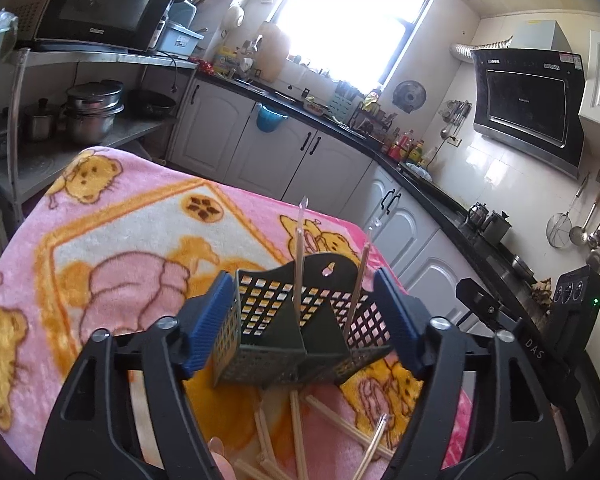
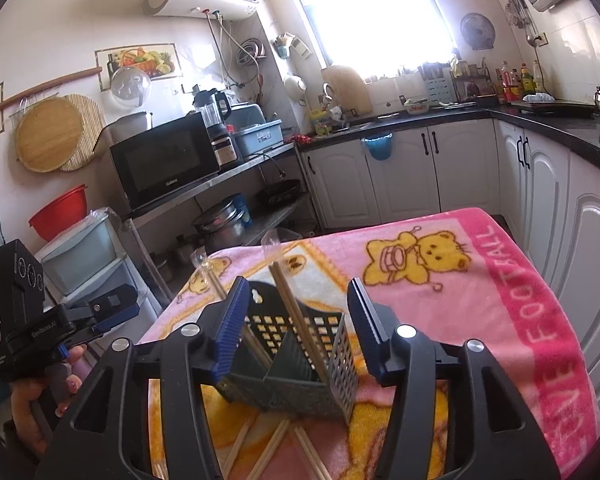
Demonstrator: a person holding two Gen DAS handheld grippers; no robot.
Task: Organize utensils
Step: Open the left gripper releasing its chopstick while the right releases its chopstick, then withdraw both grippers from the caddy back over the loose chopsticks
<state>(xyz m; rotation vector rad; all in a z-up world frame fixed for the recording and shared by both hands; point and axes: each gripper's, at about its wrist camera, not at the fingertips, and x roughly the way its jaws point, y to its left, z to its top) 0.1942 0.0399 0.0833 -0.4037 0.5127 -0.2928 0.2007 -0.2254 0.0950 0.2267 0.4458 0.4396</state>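
A dark perforated utensil holder [image 1: 300, 332] with compartments stands on the pink bear blanket [image 1: 140, 220]; it also shows in the right wrist view [image 2: 300, 360]. Two wrapped chopstick pairs [image 1: 298, 264] stand in it, also seen from the right [image 2: 296, 312]. Several loose chopsticks [image 1: 300, 432] lie on the blanket in front of it [image 2: 276, 448]. My left gripper [image 1: 300, 324] is open with its blue pads on either side of the holder. My right gripper [image 2: 296, 332] is open around the holder too, its left pad close to the holder's wall.
The blanket-covered table [image 2: 520, 320] ends near white kitchen cabinets [image 2: 460, 172]. A metal shelf with a microwave [image 2: 164, 160] and pots [image 1: 92, 112] stands beyond the far edge. The other gripper's body [image 1: 540, 320] is at the right [image 2: 40, 320].
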